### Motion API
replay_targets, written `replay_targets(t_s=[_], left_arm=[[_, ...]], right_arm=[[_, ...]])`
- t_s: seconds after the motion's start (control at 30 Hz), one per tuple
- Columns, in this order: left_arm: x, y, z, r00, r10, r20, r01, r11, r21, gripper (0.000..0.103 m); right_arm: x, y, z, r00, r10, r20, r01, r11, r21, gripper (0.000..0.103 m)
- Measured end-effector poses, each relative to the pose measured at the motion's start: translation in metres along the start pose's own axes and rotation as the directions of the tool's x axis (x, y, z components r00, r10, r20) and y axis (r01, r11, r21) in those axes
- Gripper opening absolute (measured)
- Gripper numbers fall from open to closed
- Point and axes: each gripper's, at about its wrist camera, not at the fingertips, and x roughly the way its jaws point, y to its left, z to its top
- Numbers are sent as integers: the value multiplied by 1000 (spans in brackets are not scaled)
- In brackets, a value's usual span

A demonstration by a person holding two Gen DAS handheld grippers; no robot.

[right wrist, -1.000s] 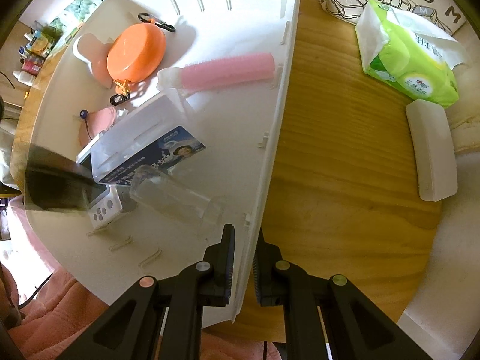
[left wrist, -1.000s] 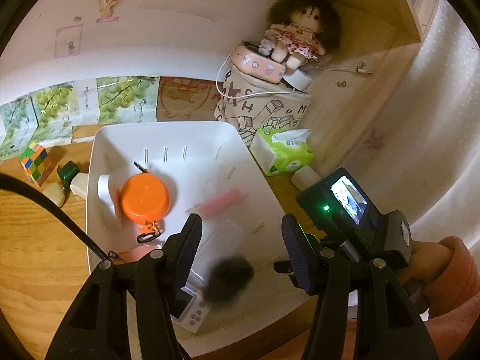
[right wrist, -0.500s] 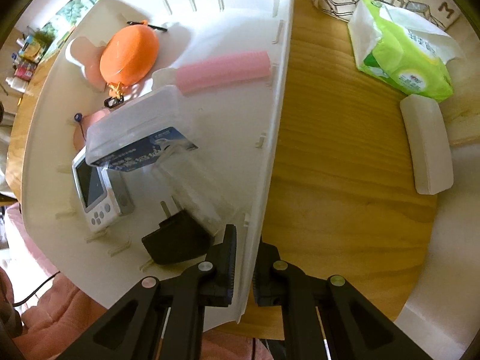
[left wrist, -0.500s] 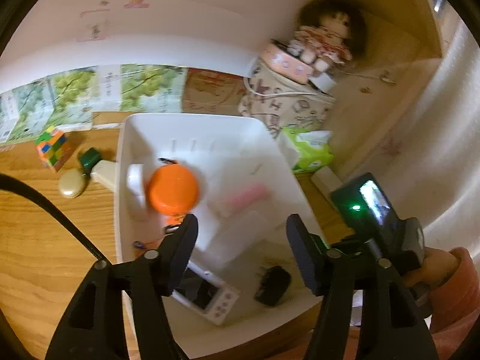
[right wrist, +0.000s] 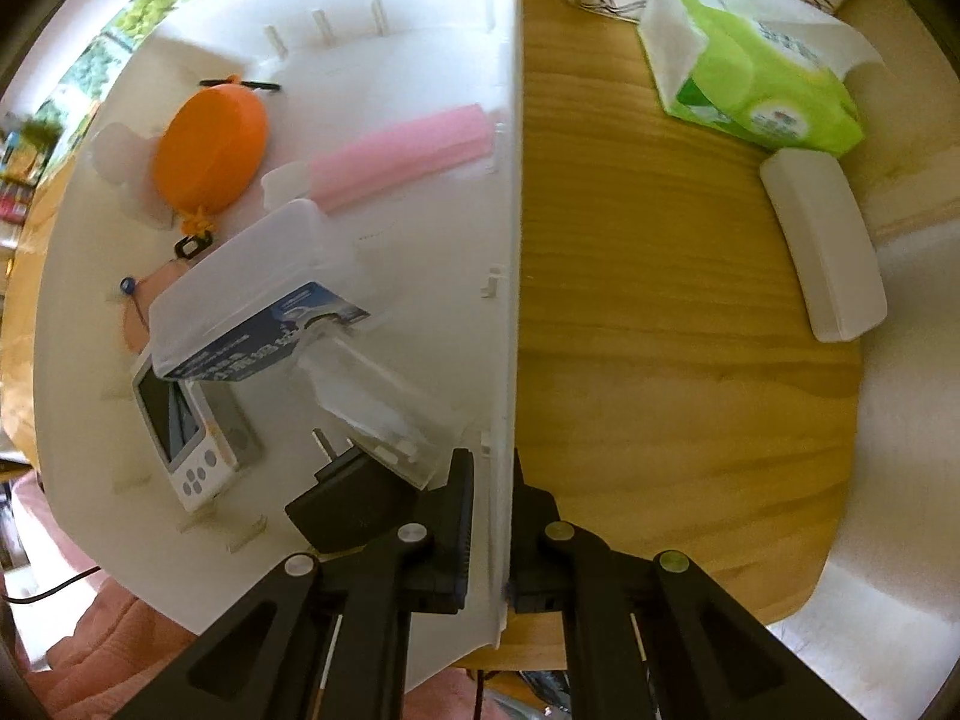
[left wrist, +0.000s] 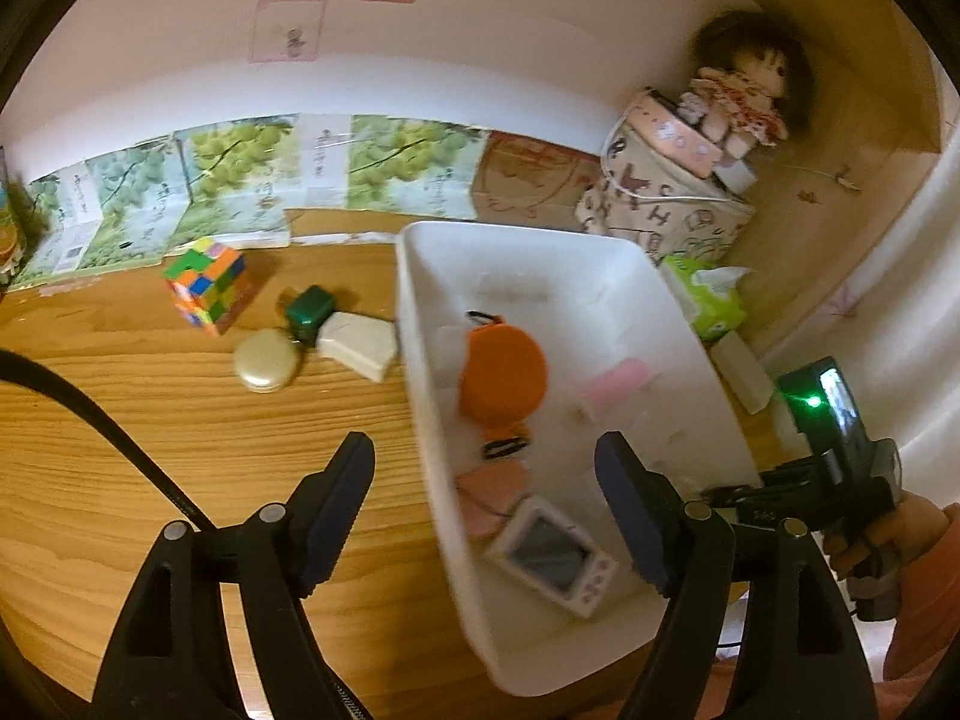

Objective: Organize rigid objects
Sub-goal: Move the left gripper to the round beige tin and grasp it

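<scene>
A white bin (left wrist: 414, 324) stands on the wooden table. Inside it lie an orange round case (left wrist: 503, 373), a pink tube (right wrist: 402, 159), a clear box (right wrist: 252, 276), a white handheld game console (left wrist: 555, 555) and a black plug adapter (right wrist: 354, 504). My left gripper (left wrist: 483, 516) hovers over the bin's near left wall, its jaws opening with nothing between them. My right gripper (right wrist: 495, 480) is shut on the bin's right wall (right wrist: 510, 240). Left of the bin sit a colour cube (left wrist: 207, 285), a green-capped cream bottle (left wrist: 359, 345) and a gold round compact (left wrist: 265, 360).
A green tissue pack (right wrist: 756, 78) and a white oblong case (right wrist: 822, 246) lie right of the bin. A patterned bag (left wrist: 666, 210) with a doll (left wrist: 747, 96) on top stands in the far corner. A black cable (left wrist: 108, 438) crosses the table's left side.
The black plug adapter left my left gripper and dropped into the bin's near end. My left gripper then swung left and its jaws widened. The right gripper kept its hold on the bin wall.
</scene>
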Motion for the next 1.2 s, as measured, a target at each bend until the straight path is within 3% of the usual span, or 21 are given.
replay_targets(t_s=[0.23,0.6,1.0,1.2], left_arm=[[4,33,10,996,29,-81,-29,1000,-2,82],[34,102,29,977,77,-201,-89,994,-55,85],[98,142,44,932,161,-324,-154,987,46,91],[126,141,47,924,181,-336,-163,983,80,91]], right_arm=[[2,-8,8,1000,-21,-23,22,997,77,8],[6,-29,24,999,-25,-46,33,982,187,11],[11,-15,21,996,-64,-59,75,973,217,13],[11,-15,22,995,-73,-70,88,966,243,14]])
